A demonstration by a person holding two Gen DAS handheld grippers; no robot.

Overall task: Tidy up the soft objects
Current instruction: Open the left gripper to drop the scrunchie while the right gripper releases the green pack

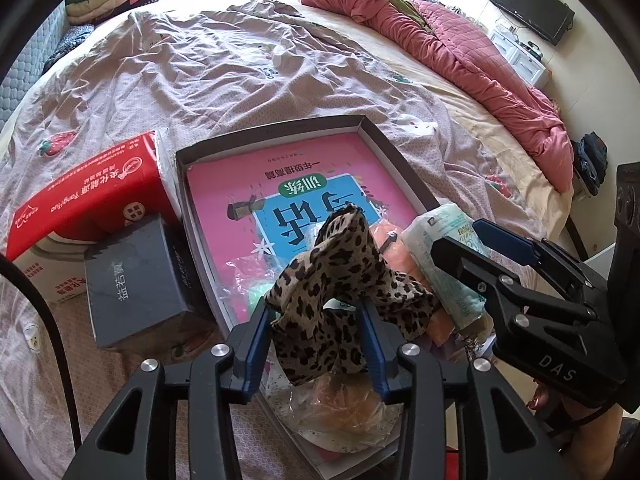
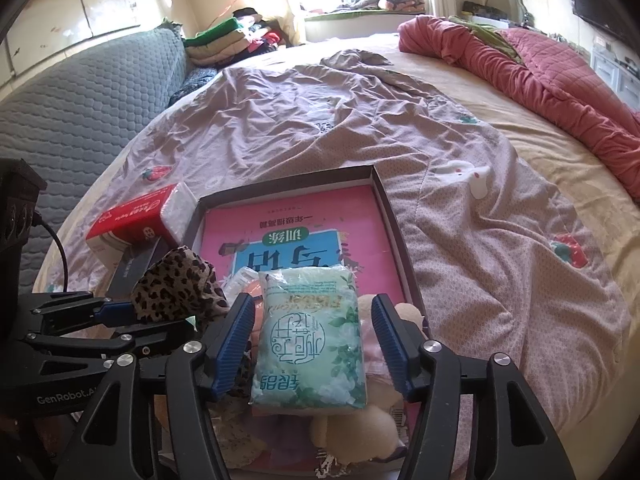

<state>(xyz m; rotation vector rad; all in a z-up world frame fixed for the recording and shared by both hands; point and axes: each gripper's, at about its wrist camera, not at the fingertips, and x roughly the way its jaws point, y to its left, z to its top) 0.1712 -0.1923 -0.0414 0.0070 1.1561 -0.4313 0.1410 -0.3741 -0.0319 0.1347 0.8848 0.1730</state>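
Left wrist view is showing one left claw (image 1: pixel 316 344) hanging over the near end of one shallow dark tray (image 1: pixel 400 160) that is lying on the bed (image 1: pixel 200 80). Its two blue fingers (image 1: pixel 252 344) are standing partly apart, with one leopard-print cloth (image 1: pixel 340 280) bunched up between them; the cloth is resting against the inner faces, but whether the pads are pressing on it cannot be told. One pink book (image 1: pixel 320 168) is covering the tray floor. Beside the cloth, one pale green tissue pack (image 1: pixel 440 264) is lying over one peach-coloured soft item (image 1: pixel 396 252), and one orange item in clear plastic (image 1: pixel 344 404) is sitting under the claw. Left of the tray, one red tissue carton (image 1: pixel 88 192) and one dark grey box (image 1: pixel 140 276) are resting on the bed, the box touching the carton. One pink quilt (image 1: pixel 480 60) is lying rumpled along the far side.

Right wrist view is showing one right claw (image 2: pixel 314 344) with its two fingers (image 2: pixel 390 344) spread fairly wide on either side of the tissue pack (image 2: pixel 308 340), which is lying flat in the tray (image 2: pixel 384 208) with a gap to each pad, so nothing is gripped. The left claw (image 2: pixel 120 312) is appearing at the left edge beside the leopard-print cloth (image 2: pixel 176 284). Some cream plush pieces (image 2: pixel 352 428) are lying under the pack; their count cannot be told.
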